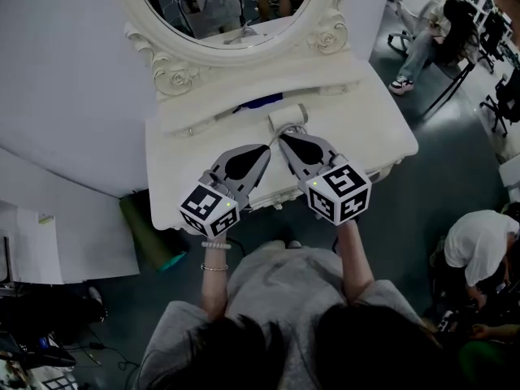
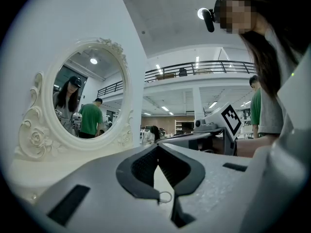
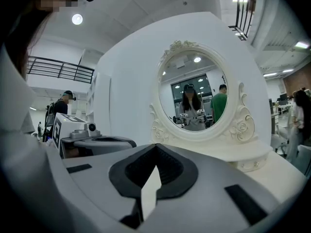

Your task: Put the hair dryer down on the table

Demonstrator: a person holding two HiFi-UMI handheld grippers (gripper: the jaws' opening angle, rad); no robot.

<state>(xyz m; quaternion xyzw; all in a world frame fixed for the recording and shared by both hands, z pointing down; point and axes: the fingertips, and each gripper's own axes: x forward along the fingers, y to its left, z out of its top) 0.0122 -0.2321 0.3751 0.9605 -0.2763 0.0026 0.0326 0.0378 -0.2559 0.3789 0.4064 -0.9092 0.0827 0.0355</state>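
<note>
right gripper (image 1: 282,137): jaws pressed together, empty | left gripper (image 1: 267,147): jaws pressed together, empty | hair dryer (image 1: 287,119): lying on white dressing table (image 1: 367,130) just beyond both tips, long axis roughly left-right in head view, nozzle end unclear

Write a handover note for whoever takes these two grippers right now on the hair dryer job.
Left gripper: shut, empty.
Right gripper: shut, empty.
Both hover over the white vanity table, tips close together.
A white rounded item, likely the hair dryer, lies on the table just beyond the tips, held by neither.
Done: it appears set down.
Left: check it rests steady, then draw both grippers back.
</note>
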